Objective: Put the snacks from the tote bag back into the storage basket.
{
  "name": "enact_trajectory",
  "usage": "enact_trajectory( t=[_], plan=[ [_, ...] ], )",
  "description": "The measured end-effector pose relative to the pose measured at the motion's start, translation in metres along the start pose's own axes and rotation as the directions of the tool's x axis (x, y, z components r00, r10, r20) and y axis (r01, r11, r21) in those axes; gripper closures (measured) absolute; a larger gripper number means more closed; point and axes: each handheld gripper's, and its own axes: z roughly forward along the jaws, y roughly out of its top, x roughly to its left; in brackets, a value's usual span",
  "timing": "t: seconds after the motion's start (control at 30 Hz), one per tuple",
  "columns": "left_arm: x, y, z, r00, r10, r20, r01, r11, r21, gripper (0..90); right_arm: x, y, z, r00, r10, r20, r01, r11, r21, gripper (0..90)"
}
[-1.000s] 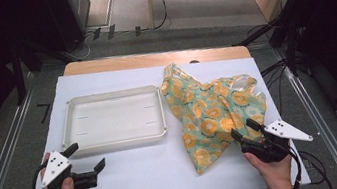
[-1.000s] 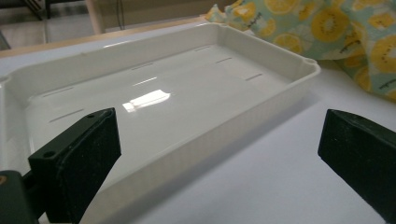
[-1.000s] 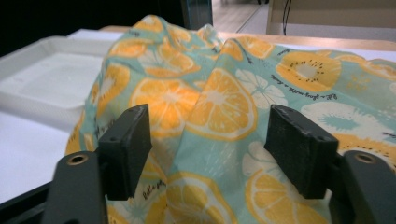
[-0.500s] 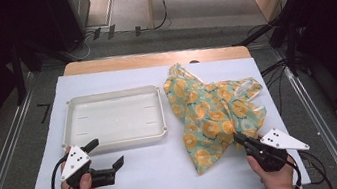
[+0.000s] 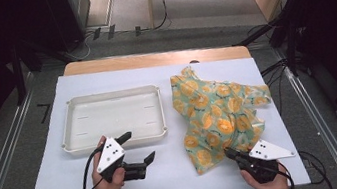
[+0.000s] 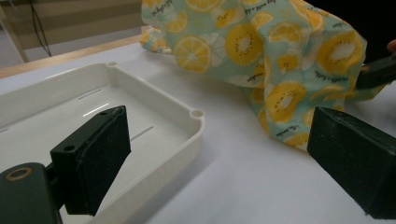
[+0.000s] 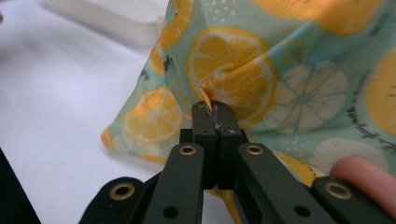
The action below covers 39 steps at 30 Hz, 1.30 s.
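Citrus-printed cloth (image 5: 216, 117) is lying crumpled on the white sheet (image 5: 178, 174), and the right gripper (image 5: 229, 153) is pinching its near edge, jaws clamped flat together with a small ridge of fabric poking up between the tips in the right gripper view (image 7: 212, 106). The rest of the cloth is spreading ahead of that gripper and away from it. The left gripper (image 5: 140, 147) is standing wide, nothing between its pads (image 6: 100, 154), jaws easing in a touch; it is hovering just in front of the white tray's (image 5: 74, 139) near rim, with the cloth's free corner (image 6: 289, 135) ahead between its jaws.

My read: the left is going for a second hold. To do it well, it should be sliding in low along the sheet, taking a single layer at the hem rather than a bunched fold, well apart from the right's pinch, clear of the tray's corner (image 6: 198, 113). Meanwhile the right should be holding steady, not tugging.
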Motion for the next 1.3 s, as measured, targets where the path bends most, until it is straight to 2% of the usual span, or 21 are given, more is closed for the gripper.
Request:
enact_trajectory(
  t=[0.13, 0.3, 0.47, 0.53, 0.6, 0.63, 0.7, 0.73, 0.77, 0.8, 0.83, 0.87, 0.9, 0.93, 0.97, 1.07, 1.13, 1.17, 1.23, 1.3],
  plan=[
    [-0.009, 0.005, 0.018, 0.9998, -0.003, 0.021, 0.003, 1.0000, 0.005, 6.6, 0.002, -0.004, 0.011, 0.9995, -0.013, -0.028, 0.015, 0.998, 0.053, 90.0],
    [-0.021, 0.011, 0.040, 0.9989, 0.005, 0.046, -0.005, 0.9999, 0.009, 7.2, 0.003, -0.007, 0.017, 0.9989, -0.022, -0.040, 0.026, 0.996, 0.087, 90.0],
    [-0.033, 0.015, 0.062, 0.9955, 0.008, 0.094, -0.009, 1.0000, 0.003, 7.2, 0.004, -0.008, 0.018, 0.9989, -0.026, -0.040, 0.030, 0.995, 0.096, 90.0],
    [-0.035, 0.015, 0.067, 0.9947, 0.016, 0.101, -0.016, 0.9998, 0.006, 7.9, 0.004, -0.008, 0.018, 0.9989, -0.026, -0.040, 0.029, 0.995, 0.097, 90.0],
    [-0.038, 0.017, 0.076, 0.9925, 0.015, 0.122, -0.016, 0.9998, 0.009, 15.9, 0.004, -0.008, 0.019, 0.9988, -0.028, -0.041, 0.032, 0.994, 0.104, 90.0],
    [-0.039, 0.018, 0.081, 0.9912, 0.018, 0.131, -0.020, 0.9998, 0.010, 15.6, 0.004, -0.008, 0.020, 0.9986, -0.031, -0.042, 0.036, 0.994, 0.106, 90.0],
    [-0.041, 0.022, 0.089, 0.9910, -0.001, 0.134, 0.001, 1.0000, 0.000, 18.1, 0.004, -0.008, 0.021, 0.9984, -0.033, -0.046, 0.038, 0.993, 0.109, 90.0],
    [-0.043, 0.026, 0.098, 0.9893, -0.016, 0.145, 0.016, 0.9999, -0.003, 28.1, 0.005, -0.008, 0.021, 0.9984, -0.033, -0.045, 0.038, 0.993, 0.111, 90.0],
    [-0.043, 0.026, 0.098, 0.9893, -0.016, 0.145, 0.016, 0.9999, -0.003, 30.0, 0.005, -0.008, 0.021, 0.9984, -0.033, -0.047, 0.038, 0.993, 0.112, 90.0],
    [-0.045, 0.028, 0.106, 0.9882, -0.015, 0.153, 0.015, 0.9999, 0.001, 34.8, 0.005, -0.008, 0.021, 0.9983, -0.037, -0.046, 0.042, 0.993, 0.115, 90.0],
    [-0.045, 0.028, 0.106, 0.9882, -0.015, 0.153, 0.015, 0.9999, 0.001, 42.2, 0.005, -0.008, 0.021, 0.9983, -0.037, -0.046, 0.042, 0.993, 0.115, 90.0],
    [-0.046, 0.028, 0.111, 0.9852, -0.014, 0.171, 0.013, 0.9999, 0.004, 42.2, 0.005, -0.008, 0.021, 0.9982, -0.037, -0.047, 0.043, 0.993, 0.114, 90.0],
    [-0.046, 0.027, 0.113, 0.9809, -0.017, 0.194, 0.016, 0.9999, 0.007, 54.8, 0.005, -0.008, 0.021, 0.9982, -0.037, -0.046, 0.042, 0.993, 0.111, 90.0],
    [-0.045, 0.026, 0.115, 0.9768, -0.024, 0.213, 0.022, 0.9997, 0.012, 54.8, 0.005, -0.008, 0.021, 0.9982, -0.037, -0.046, 0.042, 0.993, 0.111, 90.0],
    [-0.045, 0.024, 0.116, 0.9750, -0.029, 0.220, 0.025, 0.9995, 0.021, 61.3, 0.005, -0.008, 0.021, 0.9981, -0.038, -0.048, 0.043, 0.993, 0.110, 90.0],
    [-0.046, 0.020, 0.116, 0.9690, -0.040, 0.244, 0.031, 0.9986, 0.042, 90.0, 0.004, -0.008, 0.020, 0.9981, -0.035, -0.051, 0.041, 0.993, 0.108, 90.0],
    [-0.048, 0.018, 0.114, 0.9661, -0.032, 0.256, 0.018, 0.9982, 0.057, 90.0, 0.004, -0.008, 0.019, 0.9982, -0.035, -0.049, 0.040, 0.993, 0.108, 90.0],
    [-0.049, 0.017, 0.113, 0.9667, -0.018, 0.255, 0.000, 0.9974, 0.072, 90.0, 0.004, -0.007, 0.019, 0.9983, -0.034, -0.048, 0.038, 0.994, 0.102, 90.0],
    [-0.051, 0.013, 0.111, 0.9652, -0.014, 0.261, -0.011, 0.9953, 0.096, 90.0, 0.003, -0.007, 0.016, 0.9983, -0.032, -0.050, 0.036, 0.995, 0.091, 89.8],
    [-0.053, 0.007, 0.109, 0.9689, -0.003, 0.248, -0.027, 0.9929, 0.116, 90.0, 0.000, -0.007, 0.011, 0.9985, -0.031, -0.046, 0.033, 0.998, 0.062, 86.6]
  ],
)
